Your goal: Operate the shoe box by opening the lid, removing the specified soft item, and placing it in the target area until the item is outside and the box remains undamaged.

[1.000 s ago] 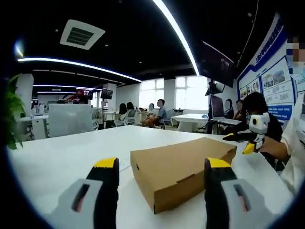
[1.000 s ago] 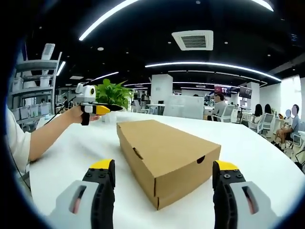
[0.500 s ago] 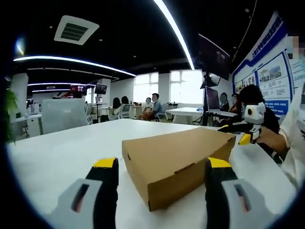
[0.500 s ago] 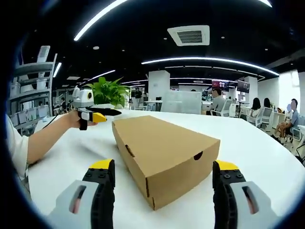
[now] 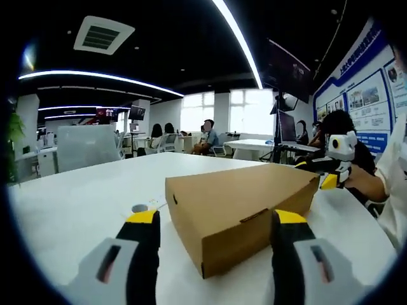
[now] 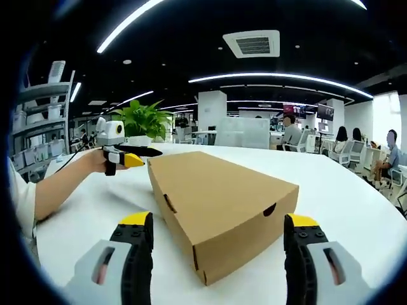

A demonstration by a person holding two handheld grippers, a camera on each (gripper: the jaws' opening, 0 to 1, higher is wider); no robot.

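The left tool (image 5: 215,219) hangs with jaws apart before the closed brown cardboard shoe box (image 5: 241,203), which lies flat mid-bench on the white bench (image 5: 76,203), away from its edges. The right tool (image 6: 216,222), jaws likewise apart, faces the box's other end.

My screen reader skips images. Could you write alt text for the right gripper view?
A closed cardboard shoe box lies on a white table, between the open right tongs. Beyond it, the left tongs hover near a potted plant.
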